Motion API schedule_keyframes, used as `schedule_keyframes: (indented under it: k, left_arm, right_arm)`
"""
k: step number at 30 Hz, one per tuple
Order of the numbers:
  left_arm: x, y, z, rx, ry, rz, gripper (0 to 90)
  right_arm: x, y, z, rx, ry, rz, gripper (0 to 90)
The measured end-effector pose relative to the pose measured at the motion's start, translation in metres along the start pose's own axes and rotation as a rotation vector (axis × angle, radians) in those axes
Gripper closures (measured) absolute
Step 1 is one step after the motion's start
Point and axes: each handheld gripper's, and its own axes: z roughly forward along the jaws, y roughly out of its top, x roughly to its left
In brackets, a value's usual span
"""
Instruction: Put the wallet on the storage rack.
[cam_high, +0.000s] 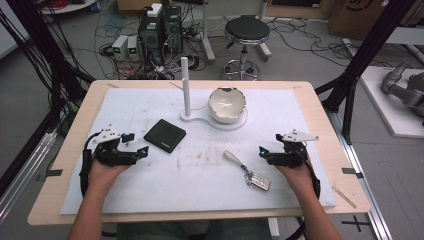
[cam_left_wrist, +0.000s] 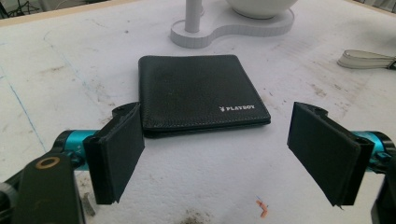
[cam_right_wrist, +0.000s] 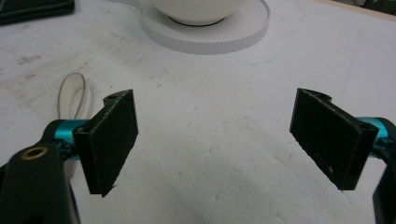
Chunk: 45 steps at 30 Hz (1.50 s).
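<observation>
Left gripper (cam_high: 141, 150) low over white mat (cam_high: 150, 185), jaws wide apart, nothing between. Black leather wallet (cam_high: 165, 135) flat on mat just ahead of it, closed, untouched. Right gripper (cam_high: 262, 151) likewise spread wide, clamping nothing. Car key fob (cam_high: 257, 181) with beige strap lies near it, toward table centre. White bowl (cam_high: 227, 104) sits on white stand base (cam_high: 200, 119) beyond.
</observation>
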Motion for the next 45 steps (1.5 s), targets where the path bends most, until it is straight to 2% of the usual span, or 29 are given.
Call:
schedule_keyframes:
  k: [5, 10, 14, 18, 19, 26, 30, 35, 38, 45]
  left_arm:
    - [0.000, 0.000, 0.001, 0.007, 0.001, 0.001, 18.8]
    - [0.000, 0.001, 0.004, 0.009, -0.006, -0.020, 18.8]
    - [-0.001, 0.008, 0.006, 0.013, 0.000, -0.018, 18.5]
    - [-0.001, 0.013, 0.012, 0.019, 0.000, -0.020, 18.5]
    - [0.000, 0.017, 0.018, 0.031, 0.008, -0.010, 18.7]
    - [0.015, 0.028, 0.032, 0.061, 0.026, -0.040, 18.6]
    - [0.020, 0.037, 0.035, 0.066, 0.028, -0.042, 18.7]
    - [0.033, 0.047, 0.050, 0.083, 0.039, -0.054, 18.8]
    - [0.036, 0.049, 0.060, 0.107, 0.036, -0.049, 18.8]
    - [0.042, 0.044, 0.082, 0.159, 0.030, -0.077, 18.8]
  right_arm:
    - [-0.003, 0.000, -0.002, -0.005, -0.011, 0.011, 15.3]
    - [-0.001, 0.000, 0.000, 0.003, -0.008, 0.007, 15.3]
    - [0.002, 0.000, 0.000, 0.012, -0.007, -0.020, 15.3]
    - [0.001, 0.000, -0.003, 0.002, -0.007, -0.006, 15.3]
    - [0.000, 0.000, -0.003, -0.002, -0.008, 0.000, 15.3]
    - [-0.005, -0.002, -0.004, 0.004, -0.016, 0.019, 15.3]
    - [-0.005, -0.003, -0.004, 0.014, -0.015, 0.014, 15.3]
    - [-0.004, -0.004, -0.004, 0.016, -0.014, 0.009, 15.3]
    - [-0.003, -0.004, -0.005, 0.018, -0.015, 0.005, 15.3]
    - [-0.004, -0.006, -0.005, 0.023, -0.015, 0.001, 15.3]
